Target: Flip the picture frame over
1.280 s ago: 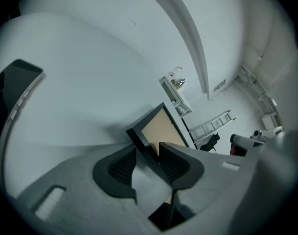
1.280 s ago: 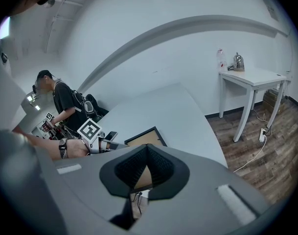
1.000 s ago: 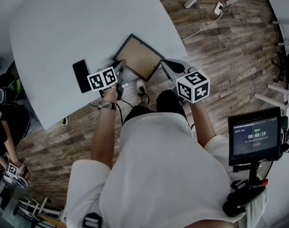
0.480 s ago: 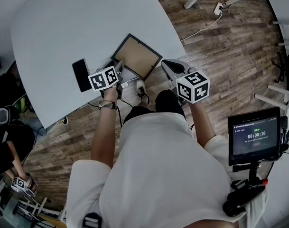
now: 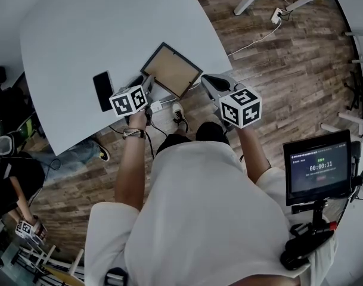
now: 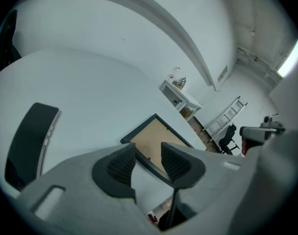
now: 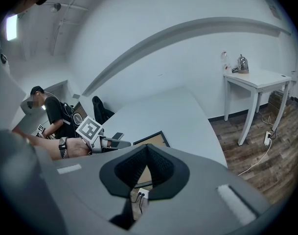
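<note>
While the frame lies flat near the lower edge of the pale counter, brown backing up, at the centre of the head view, the left hand-held gripper sits at its lower-left rim. Its jaws stand fairly wide and are closing, with the dark rim in the gap and the pads not yet pressing, likely to pinch and lift that edge. The right hand-held gripper, jaws together and empty, hovers just right of the frame. A phone lies left.

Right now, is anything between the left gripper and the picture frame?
Nothing visible. The left gripper is closing its jaws around the picture frame, near edge between them, unpressed; the phone lies apart, leftward.
</note>
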